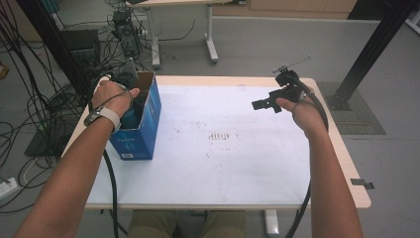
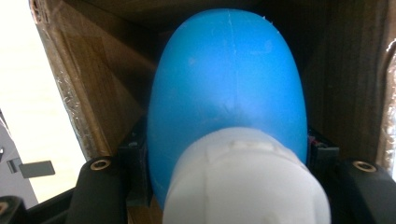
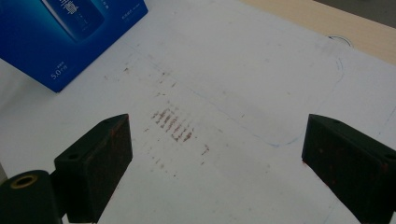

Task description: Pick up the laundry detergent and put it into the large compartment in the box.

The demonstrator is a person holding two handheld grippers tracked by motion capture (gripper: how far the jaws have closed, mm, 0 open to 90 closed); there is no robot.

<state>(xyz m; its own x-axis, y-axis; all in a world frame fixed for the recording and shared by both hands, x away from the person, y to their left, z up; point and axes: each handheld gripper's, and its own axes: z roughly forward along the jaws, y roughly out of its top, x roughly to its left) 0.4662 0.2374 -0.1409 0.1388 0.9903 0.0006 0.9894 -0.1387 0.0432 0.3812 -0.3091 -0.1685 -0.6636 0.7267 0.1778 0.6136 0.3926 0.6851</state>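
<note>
High view: at the left of the frame the left hand-held gripper [image 1: 130, 95] reaches down into the open top of a blue box [image 1: 143, 130] that stands upright on the white-covered bench [image 1: 237, 163], near its left edge. In the left gripper view a blue bottle with a white cap [image 2: 229, 107] sits between the jaws, inside the box's brown cardboard walls; the jaws are clamped on it. At the upper right of the high view the right hand-held gripper [image 1: 261, 104] is held above the bench, well apart from the box. In the right gripper view its jaws stand wide apart with nothing between them, over a patch of reddish-brown marks [image 3: 173, 125] on the white surface; a corner of the box lies at the upper left.
</note>
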